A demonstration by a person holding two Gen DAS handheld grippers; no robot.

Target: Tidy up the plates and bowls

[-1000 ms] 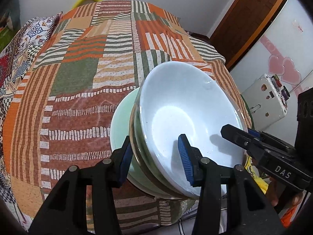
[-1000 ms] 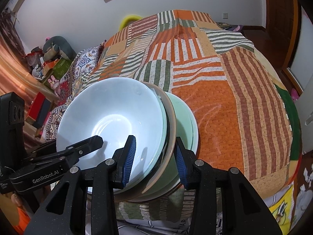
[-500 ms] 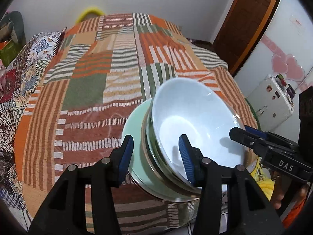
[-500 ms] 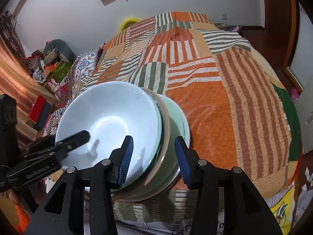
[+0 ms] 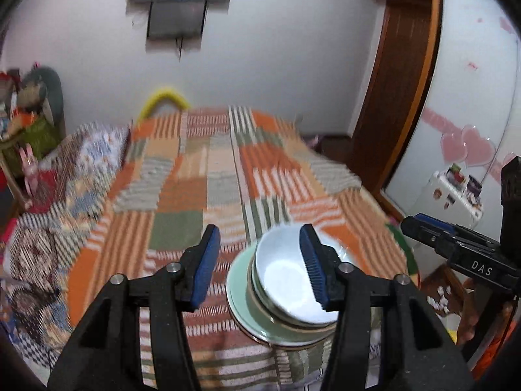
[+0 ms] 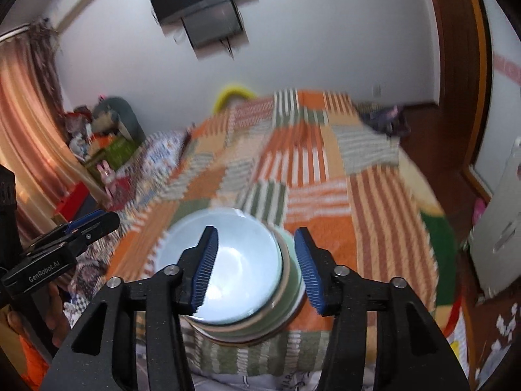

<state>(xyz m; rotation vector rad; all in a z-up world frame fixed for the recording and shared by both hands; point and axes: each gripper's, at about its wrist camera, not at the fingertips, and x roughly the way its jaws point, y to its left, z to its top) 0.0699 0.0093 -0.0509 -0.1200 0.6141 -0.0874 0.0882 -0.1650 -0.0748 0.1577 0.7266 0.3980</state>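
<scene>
Both grippers have lifted up and back off the stack (image 5: 286, 296) of plates and bowls, which sits at the bed's (image 5: 182, 228) near edge. Left gripper (image 5: 260, 265) and right gripper (image 6: 255, 268) are opening, empty. Stacking looks finished; next, withdraw clear.

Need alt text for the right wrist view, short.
A white bowl tops a stack of green dishes near the front edge of a bed with a patchwork quilt. The right tool frames the stack, its jaws opening and off the rims. The left tool enters at left.
</scene>
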